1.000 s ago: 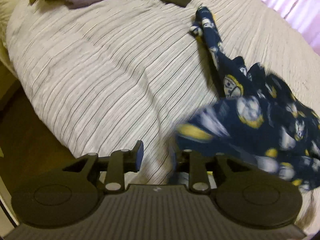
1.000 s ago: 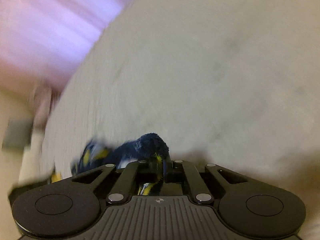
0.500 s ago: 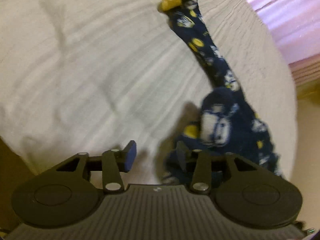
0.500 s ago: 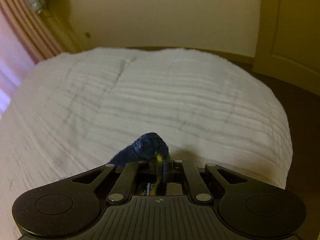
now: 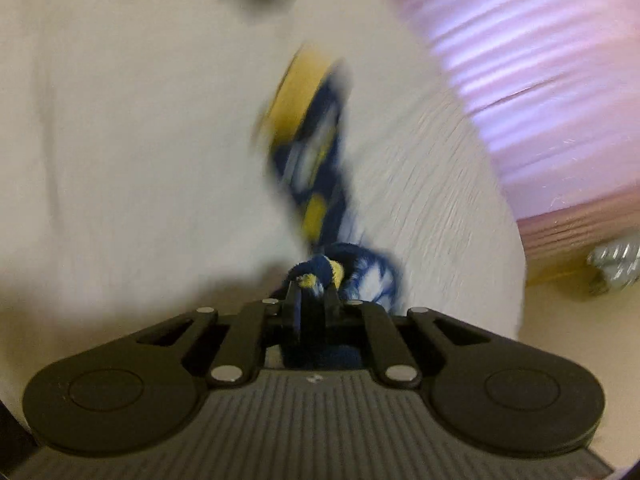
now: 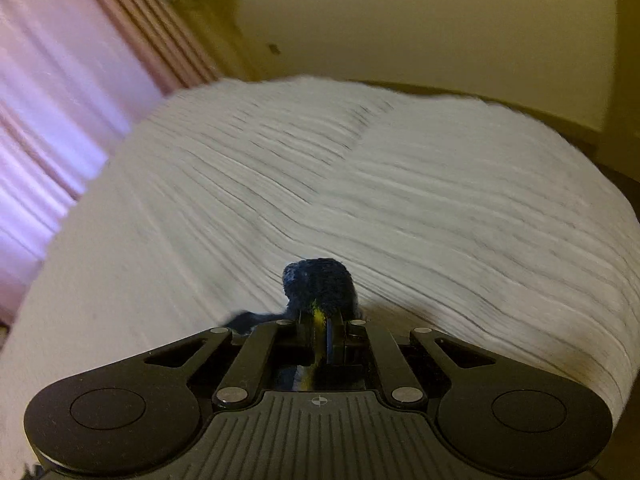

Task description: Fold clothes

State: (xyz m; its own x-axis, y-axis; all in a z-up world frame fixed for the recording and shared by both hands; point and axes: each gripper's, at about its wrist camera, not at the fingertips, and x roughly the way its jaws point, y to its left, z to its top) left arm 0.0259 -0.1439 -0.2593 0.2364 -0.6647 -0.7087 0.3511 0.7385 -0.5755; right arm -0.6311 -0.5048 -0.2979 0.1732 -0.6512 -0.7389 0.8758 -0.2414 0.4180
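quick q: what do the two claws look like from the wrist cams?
Both look alike. The left claw and right claw are matte black plastic: two round discs at the sides, angled link bars with silver rivets, narrow black fingers. A ribbed grey panel sits in the middle with a small crosshair mark. No cables, hands or sleeves show.

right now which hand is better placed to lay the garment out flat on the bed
Neither alone. The left tongs and the right tongs are each shut on the navy fleece garment. Left has the better sight: the garment's length hangs ahead of it over the bed, so it could lead.
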